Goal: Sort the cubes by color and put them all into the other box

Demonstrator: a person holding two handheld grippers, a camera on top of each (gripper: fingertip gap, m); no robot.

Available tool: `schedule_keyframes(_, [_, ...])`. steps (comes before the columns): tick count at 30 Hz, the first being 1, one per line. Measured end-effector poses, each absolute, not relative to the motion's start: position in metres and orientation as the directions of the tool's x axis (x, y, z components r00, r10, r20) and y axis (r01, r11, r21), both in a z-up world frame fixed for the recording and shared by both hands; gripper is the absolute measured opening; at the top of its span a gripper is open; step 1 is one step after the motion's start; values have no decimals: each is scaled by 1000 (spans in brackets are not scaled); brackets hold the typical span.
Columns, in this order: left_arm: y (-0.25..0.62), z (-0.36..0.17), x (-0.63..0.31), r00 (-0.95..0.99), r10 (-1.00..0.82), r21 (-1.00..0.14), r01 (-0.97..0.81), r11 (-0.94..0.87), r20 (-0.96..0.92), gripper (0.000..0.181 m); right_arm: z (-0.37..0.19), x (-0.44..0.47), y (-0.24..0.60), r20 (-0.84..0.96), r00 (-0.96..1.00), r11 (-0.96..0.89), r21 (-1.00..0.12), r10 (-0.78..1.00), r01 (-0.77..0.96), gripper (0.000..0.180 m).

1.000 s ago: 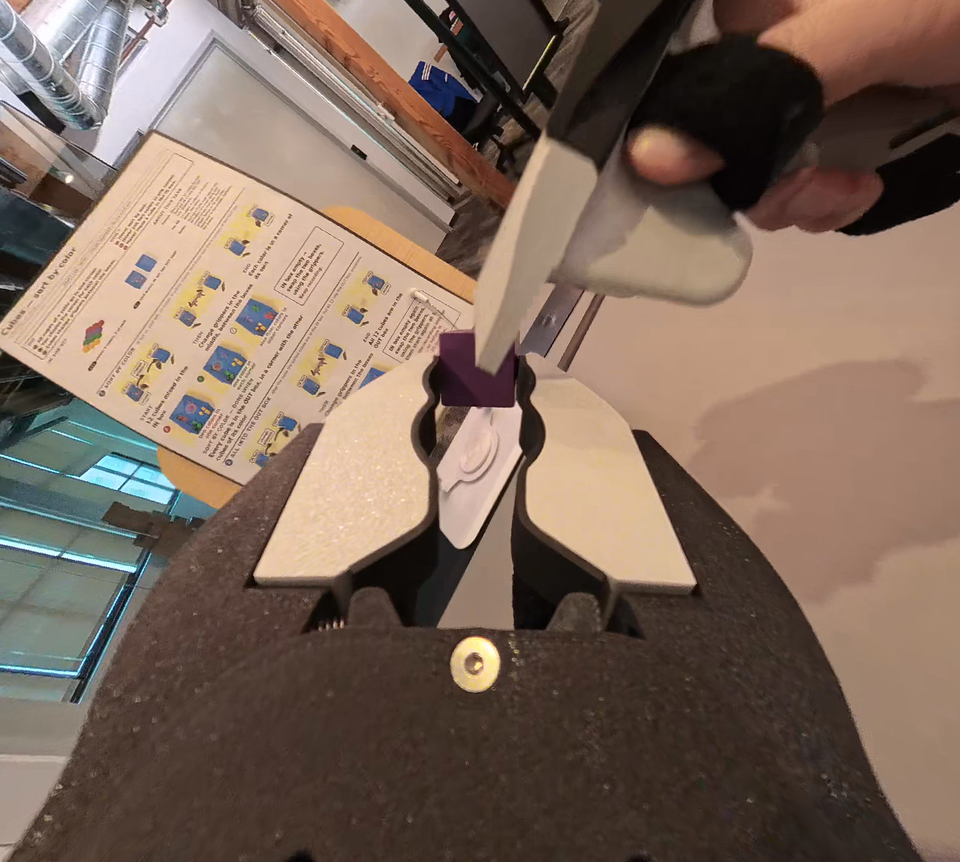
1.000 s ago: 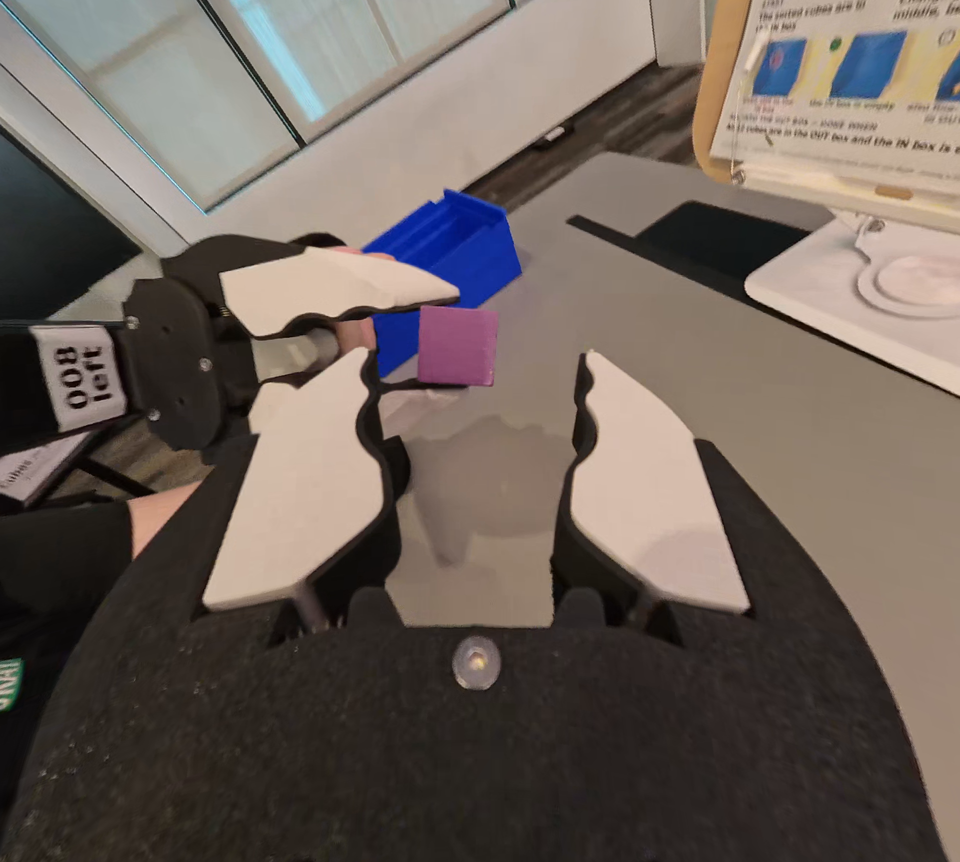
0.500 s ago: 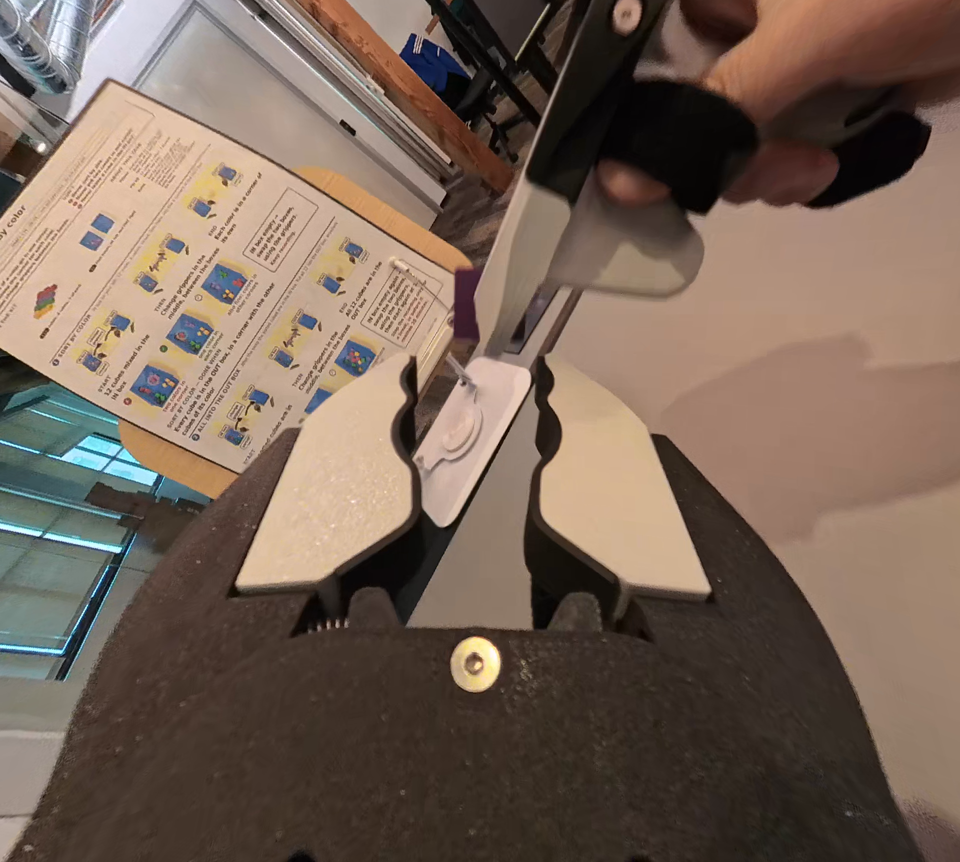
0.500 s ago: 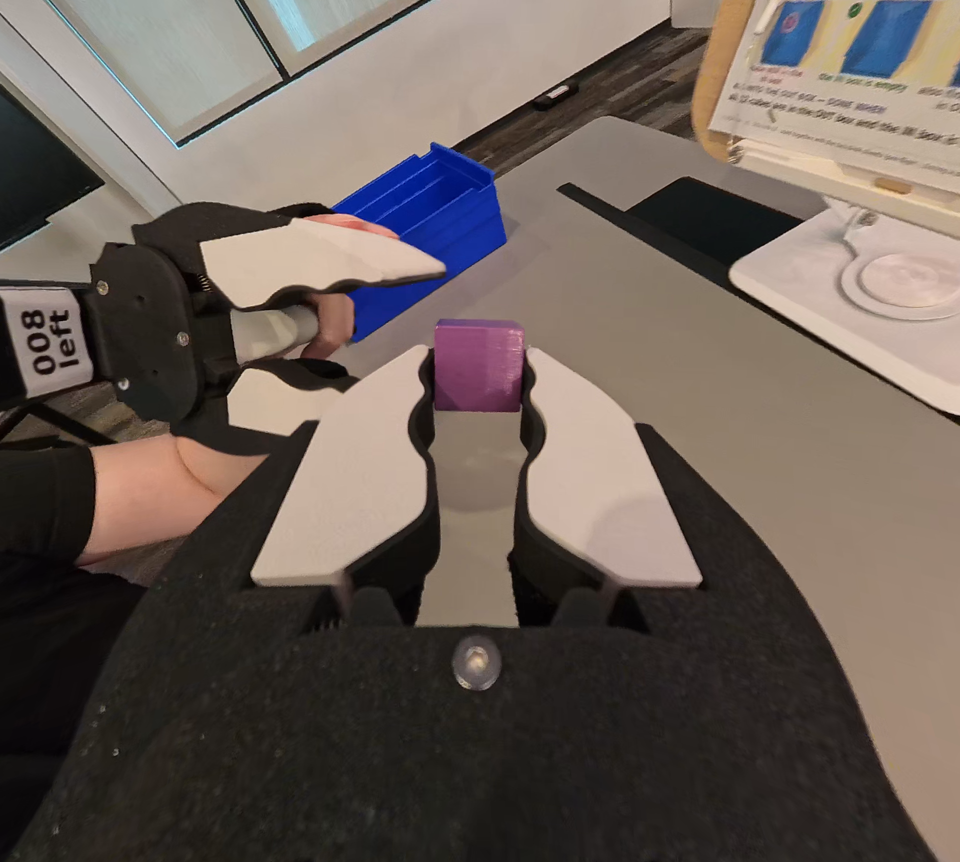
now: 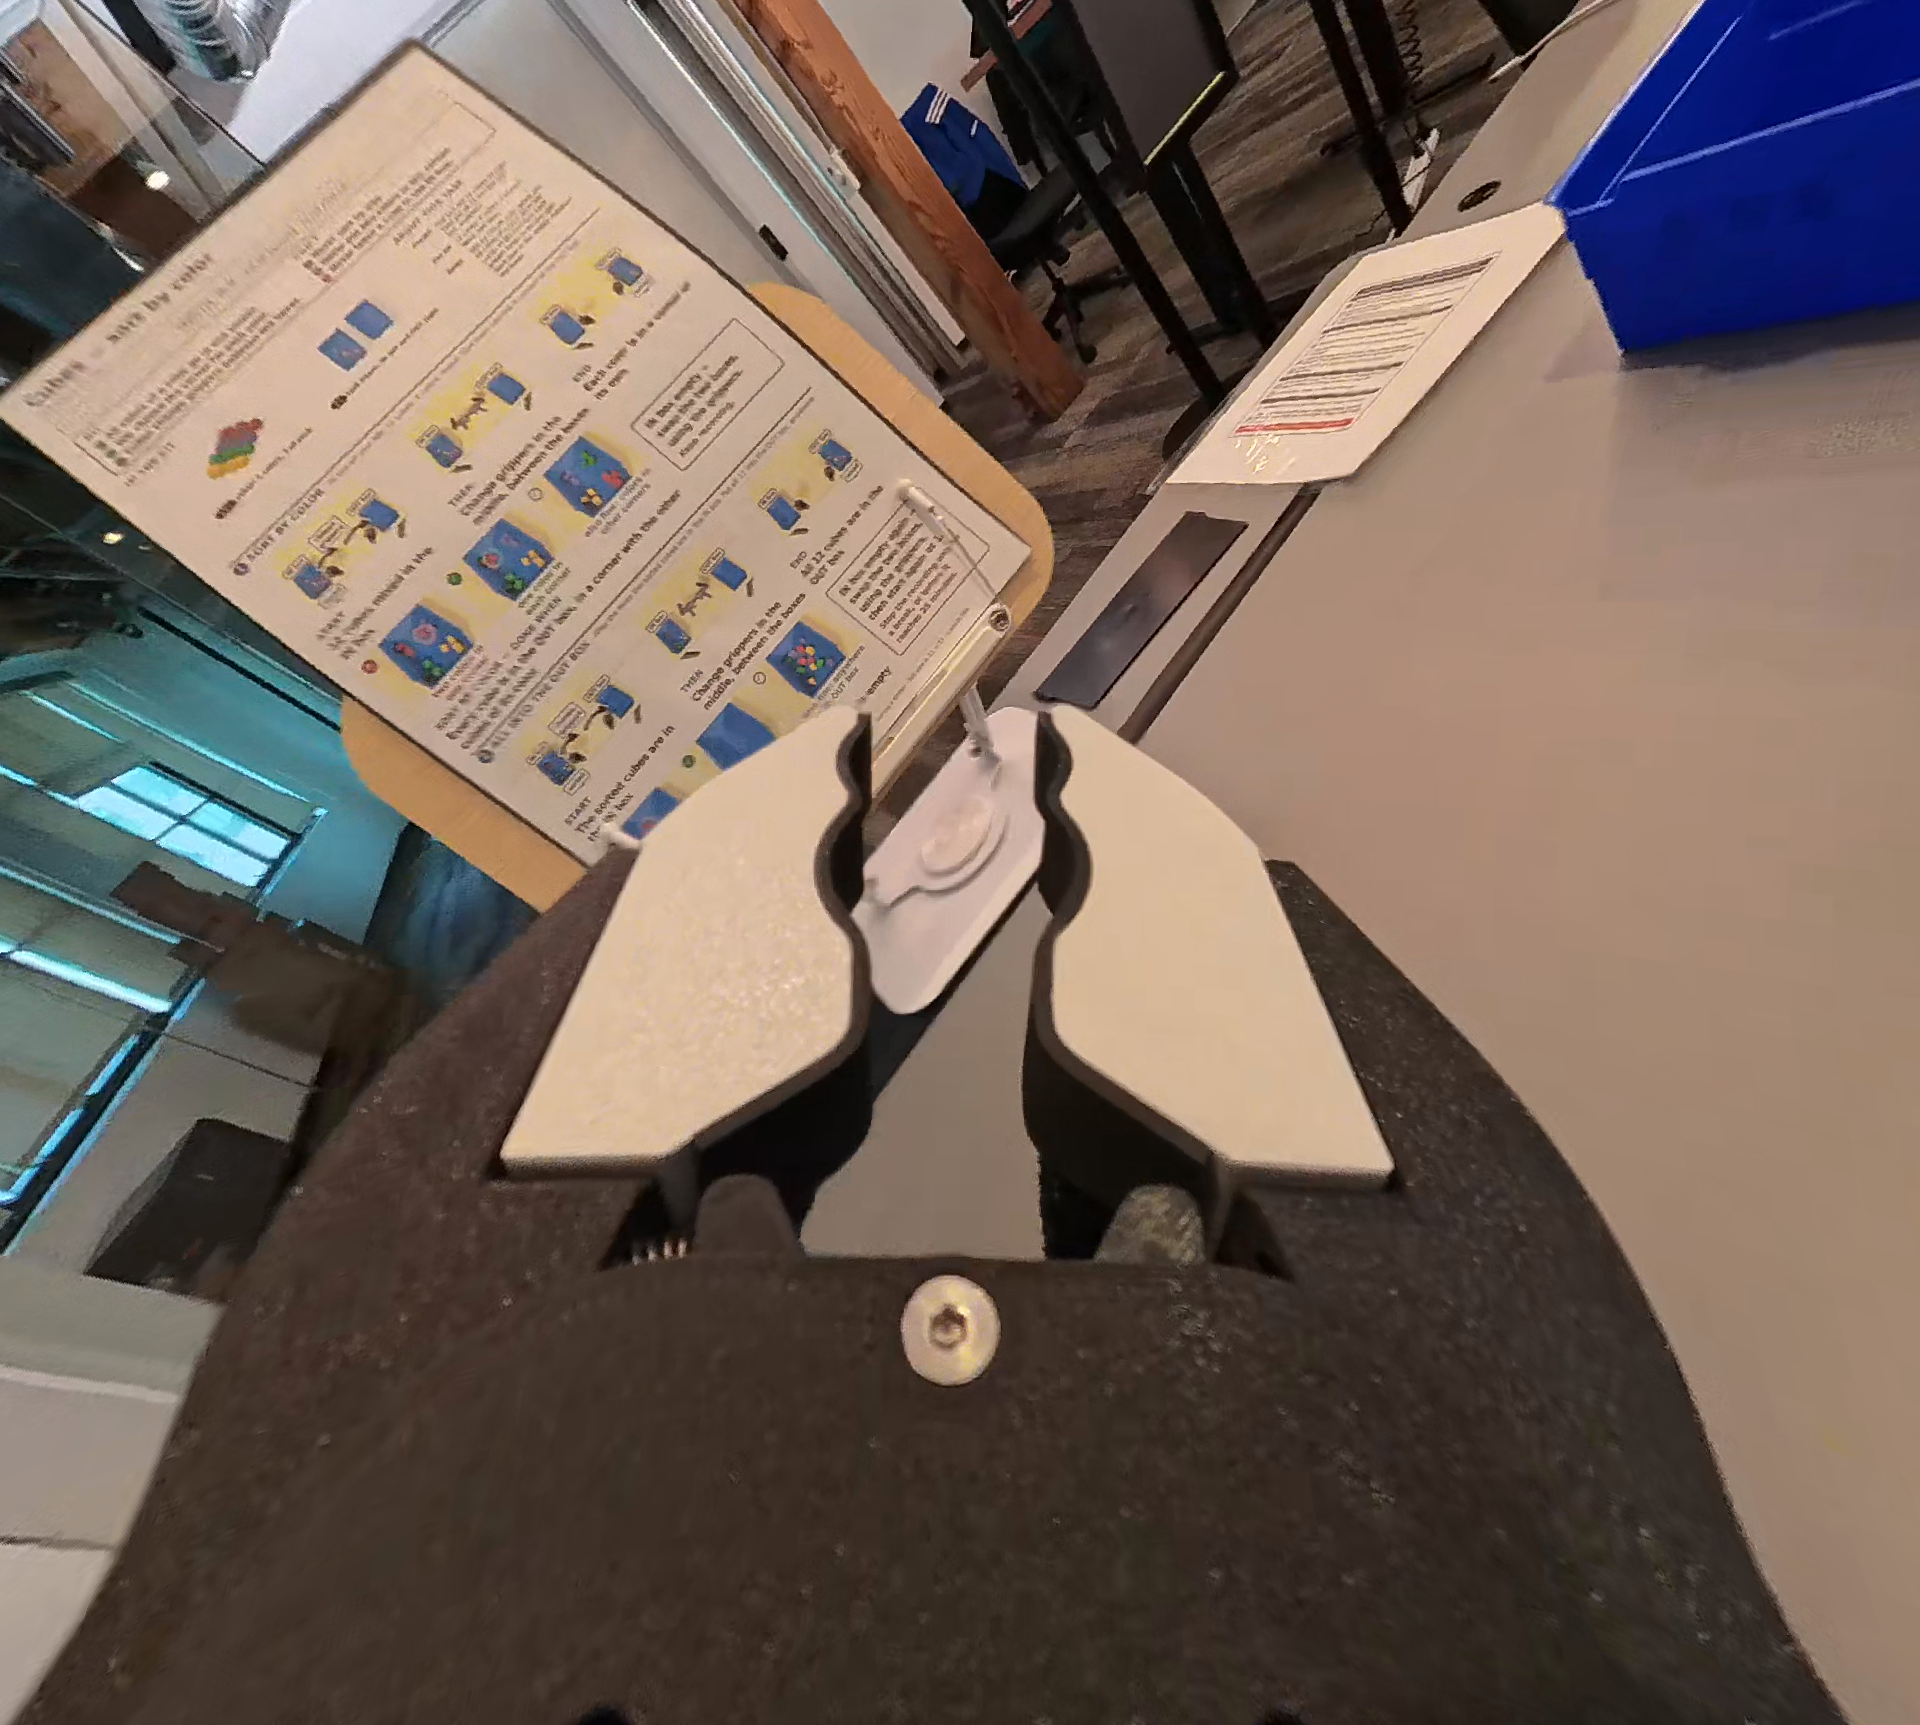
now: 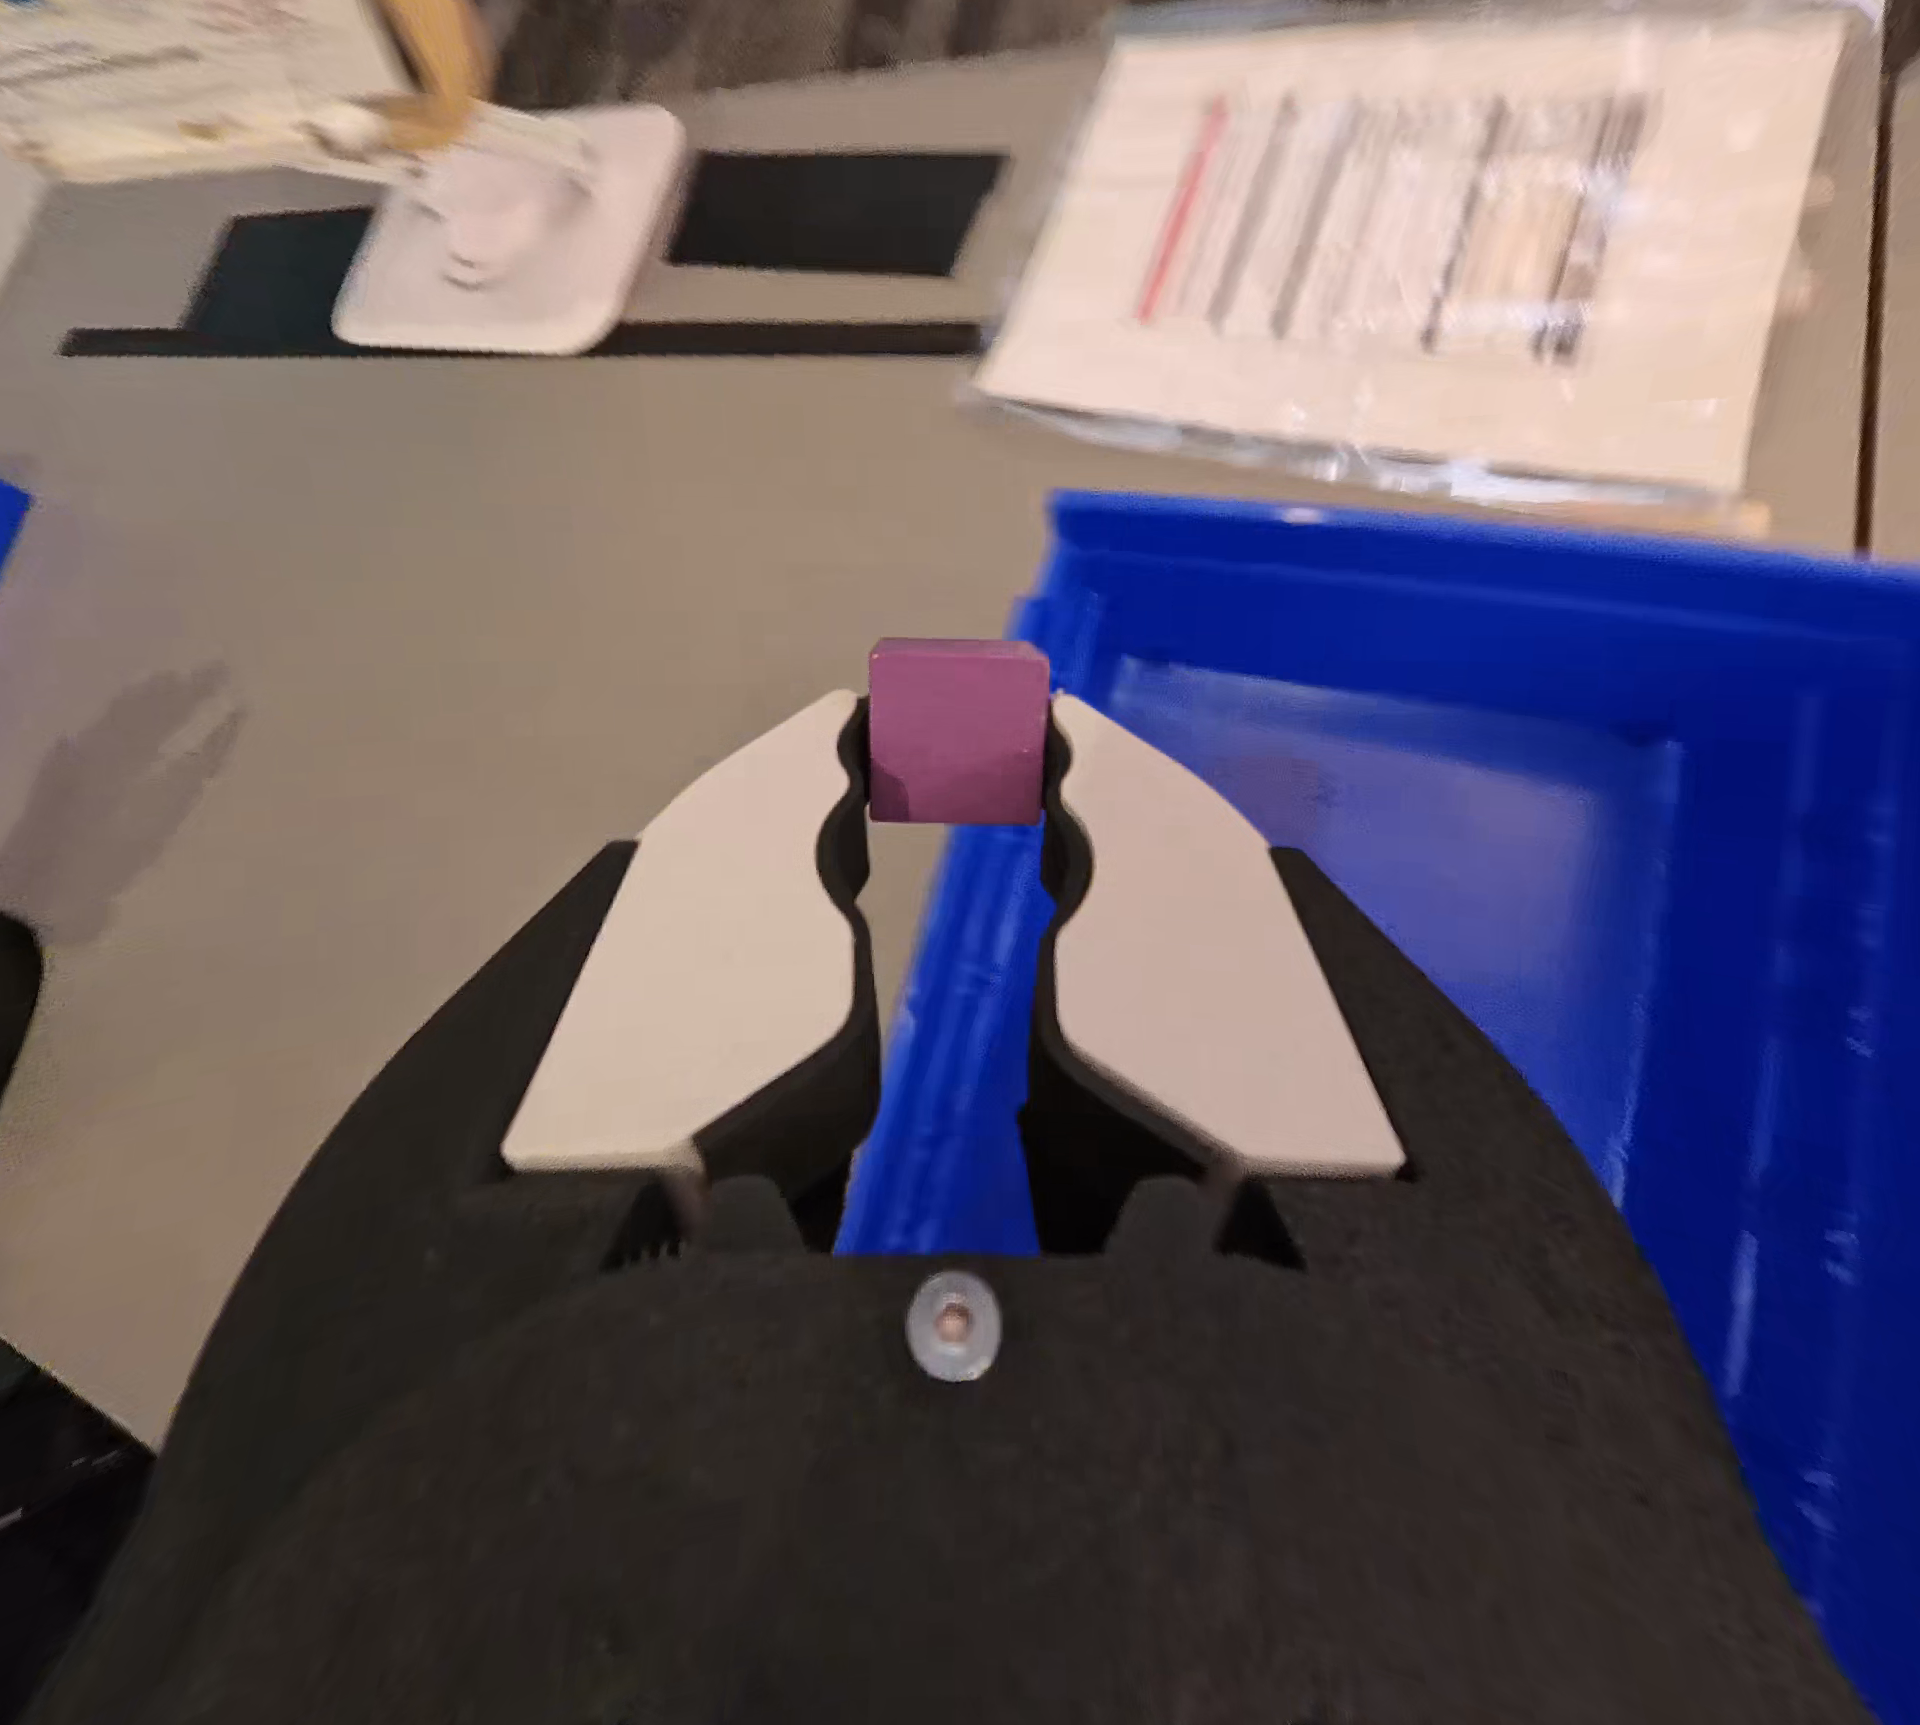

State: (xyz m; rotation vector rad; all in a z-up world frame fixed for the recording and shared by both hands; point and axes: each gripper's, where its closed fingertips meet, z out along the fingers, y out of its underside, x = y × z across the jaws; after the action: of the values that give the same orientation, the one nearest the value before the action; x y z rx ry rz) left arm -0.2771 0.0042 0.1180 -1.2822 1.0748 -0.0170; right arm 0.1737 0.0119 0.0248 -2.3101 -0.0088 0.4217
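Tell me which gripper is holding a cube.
The right gripper: its fingers clamp a purple cube beside the blue box. The left gripper holds nothing.
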Motion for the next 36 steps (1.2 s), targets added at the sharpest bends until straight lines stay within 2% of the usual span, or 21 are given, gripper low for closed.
schedule_keyframes(4, [-10,120,-262,527,-604,-795,-485,364,-598,28,-58,220,20,-247,969,-837,-536,29,-111,29])
schedule_keyframes(7, [-15,117,-254,515,-608,-789,-492,367,-604,28,-92,217,30,-280,959,-867,-487,46,-101,29])
schedule_keyframes(20, [-15,98,-239,498,-591,-753,-572,326,-634,26,-147,195,53,-172,957,-922,-351,233,161,30])
schedule_keyframes(23, [-17,106,-238,528,-584,-773,-548,320,-616,25,-143,194,52,-177,945,-905,-381,275,192,31])
schedule_keyframes(29, [-34,112,-227,503,-624,-785,-525,329,-598,25,-110,204,42,-243,915,-848,-505,322,164,48])
schedule_keyframes(32, [-33,110,-229,505,-604,-769,-553,321,-616,25,-110,218,34,-178,894,-806,-528,412,267,41])
schedule_keyframes(36, [-24,107,-233,529,-582,-764,-579,284,-618,25,-129,231,32,-27,844,-753,-468,536,463,18])
